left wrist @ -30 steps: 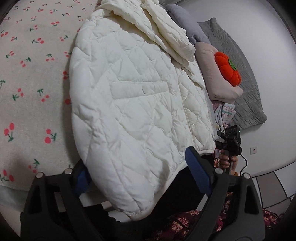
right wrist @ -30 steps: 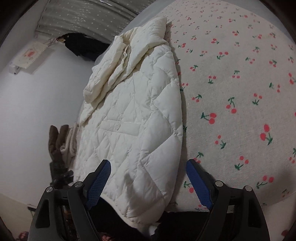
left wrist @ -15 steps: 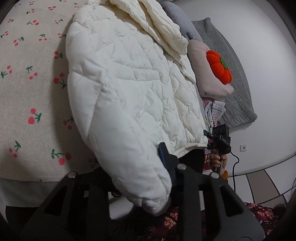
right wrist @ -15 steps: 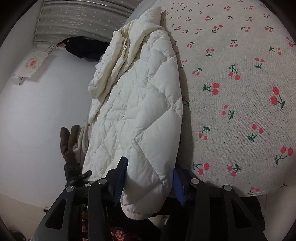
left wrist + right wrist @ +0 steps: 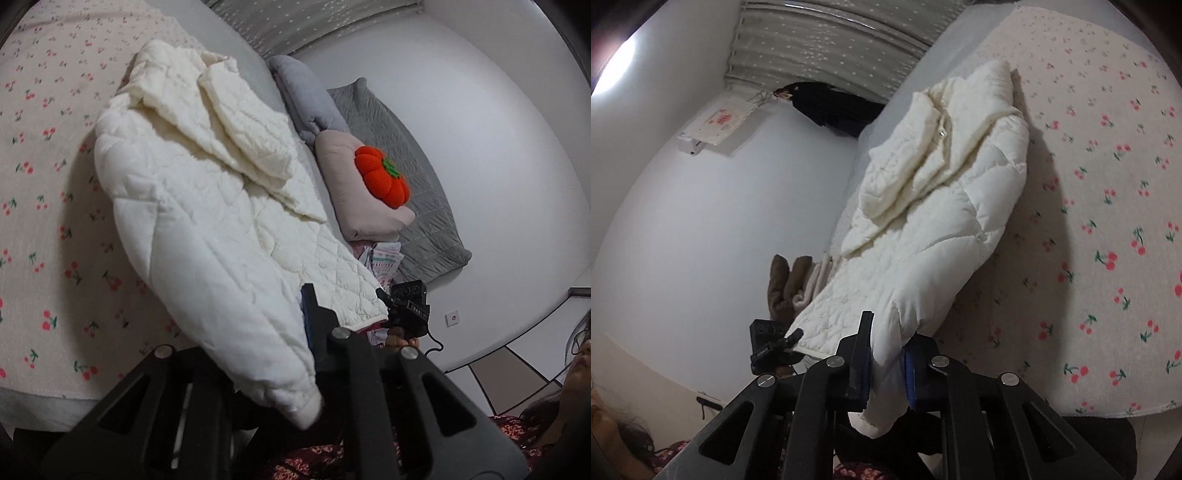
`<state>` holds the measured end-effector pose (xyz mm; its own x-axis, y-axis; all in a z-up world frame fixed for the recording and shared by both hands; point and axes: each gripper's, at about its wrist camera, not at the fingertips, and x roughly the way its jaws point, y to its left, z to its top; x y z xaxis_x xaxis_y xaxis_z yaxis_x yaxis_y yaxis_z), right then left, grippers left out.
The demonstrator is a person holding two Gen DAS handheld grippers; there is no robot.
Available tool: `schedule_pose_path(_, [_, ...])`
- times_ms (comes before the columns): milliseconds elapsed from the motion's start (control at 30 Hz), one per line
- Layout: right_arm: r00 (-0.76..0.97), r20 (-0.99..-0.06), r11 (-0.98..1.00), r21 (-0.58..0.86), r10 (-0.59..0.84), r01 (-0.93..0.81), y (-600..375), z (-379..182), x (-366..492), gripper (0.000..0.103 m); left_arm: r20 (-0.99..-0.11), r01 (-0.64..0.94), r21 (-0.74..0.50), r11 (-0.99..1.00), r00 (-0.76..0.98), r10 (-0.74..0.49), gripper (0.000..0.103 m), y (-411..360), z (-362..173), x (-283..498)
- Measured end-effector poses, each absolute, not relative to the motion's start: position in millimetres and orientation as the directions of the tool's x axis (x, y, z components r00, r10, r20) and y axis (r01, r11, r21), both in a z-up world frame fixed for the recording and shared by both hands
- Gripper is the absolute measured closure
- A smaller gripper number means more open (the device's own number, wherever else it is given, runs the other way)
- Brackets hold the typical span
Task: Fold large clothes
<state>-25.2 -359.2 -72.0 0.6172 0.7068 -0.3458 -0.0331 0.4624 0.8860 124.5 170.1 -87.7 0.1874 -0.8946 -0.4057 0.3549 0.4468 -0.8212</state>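
A white quilted jacket (image 5: 207,206) lies lengthwise on the cherry-print bed sheet (image 5: 44,221), collar at the far end and one sleeve folded over its chest. My left gripper (image 5: 269,325) has its jaws closing, and its blue pad presses the puffy near corner of the hem; the other finger is hidden under the fabric. In the right wrist view the jacket (image 5: 923,236) rises from the sheet toward my right gripper (image 5: 886,358), whose jaws are closing with both blue pads pinching the opposite hem corner. Each view shows the other gripper at the far hem corner.
A pink pillow with an orange pumpkin cushion (image 5: 384,181), a grey quilt (image 5: 424,206) and a grey folded blanket (image 5: 306,99) lie beside the bed by the white wall. Folded brown and beige clothes (image 5: 786,280) are stacked on the other side. A person's head shows at the picture edge.
Both grippers went from wide open around the hem corners to closed on them. Both have risen, lifting the near end of the jacket off the bed.
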Motion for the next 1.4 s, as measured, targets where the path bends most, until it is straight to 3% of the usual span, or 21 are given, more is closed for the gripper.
schedule_pose_path(533, [0.765,-0.138,0.422,0.887,0.628,-0.186,-398.8,3.8,95.9,0.089,-0.218,0.482,-0.794,0.372,0.346,-0.913,0.087,144.6,8.0,252.6])
schedule_pose_path(833, [0.820,-0.084,0.310,0.943,0.567,-0.117,-435.4,-26.3,207.6,0.089,-0.240,0.422,-0.806,0.415,0.407,-0.881,0.087,106.2,-5.2,377.7])
schedule_pose_path(1133, [0.854,-0.252,0.324,0.940,0.456,0.104,-450.2,-99.7,299.3,0.089,-0.402,0.269,-0.776,0.571,0.486,-0.776,0.087,70.7,-83.4,475.5])
schedule_pose_path(1400, [0.843,-0.412,0.420,0.871,0.345,0.254,-445.2,-144.8,319.0,0.090,-0.519,0.206,-0.691,0.693,0.525,-0.674,0.084,61.7,-140.8,496.0])
